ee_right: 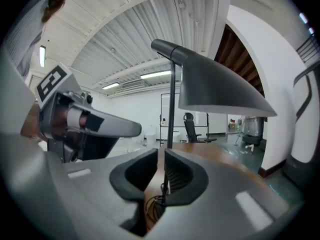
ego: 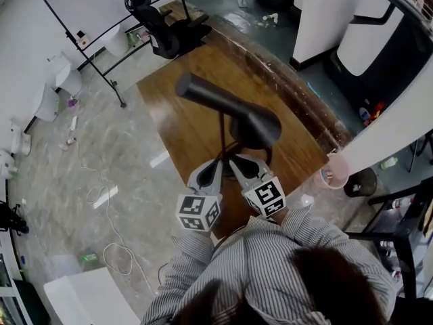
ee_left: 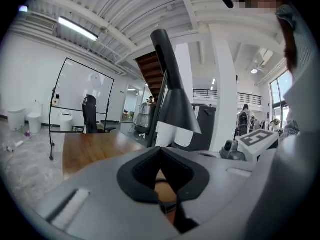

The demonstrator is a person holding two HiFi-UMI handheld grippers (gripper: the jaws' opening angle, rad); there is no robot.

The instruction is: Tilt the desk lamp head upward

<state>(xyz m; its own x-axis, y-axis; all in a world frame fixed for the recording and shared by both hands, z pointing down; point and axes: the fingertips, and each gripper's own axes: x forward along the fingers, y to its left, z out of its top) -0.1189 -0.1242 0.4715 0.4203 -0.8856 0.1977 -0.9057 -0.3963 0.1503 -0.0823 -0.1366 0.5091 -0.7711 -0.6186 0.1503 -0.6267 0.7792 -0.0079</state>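
Wooden table (ego: 177, 124) carries the black lamp (ego: 233, 110) near its front edge. Left gripper (ego: 218, 163) and right gripper (ego: 233, 160) sit side by side just before the lamp's stem (ego: 222, 137). Both have their fingers closed together and hold nothing.

My head camera looks steeply down; the left gripper (ego: 215, 164) and right gripper (ego: 237, 162) cameras look up from close by; all see the desk lamp (ego: 230, 110).

The lamp (ego: 230, 107) is matte dark grey: a cone head on a thin upright stem (ego: 222, 135), standing on the wooden surface (ego: 181, 139). The head slants — narrow end high, wide mouth lower.
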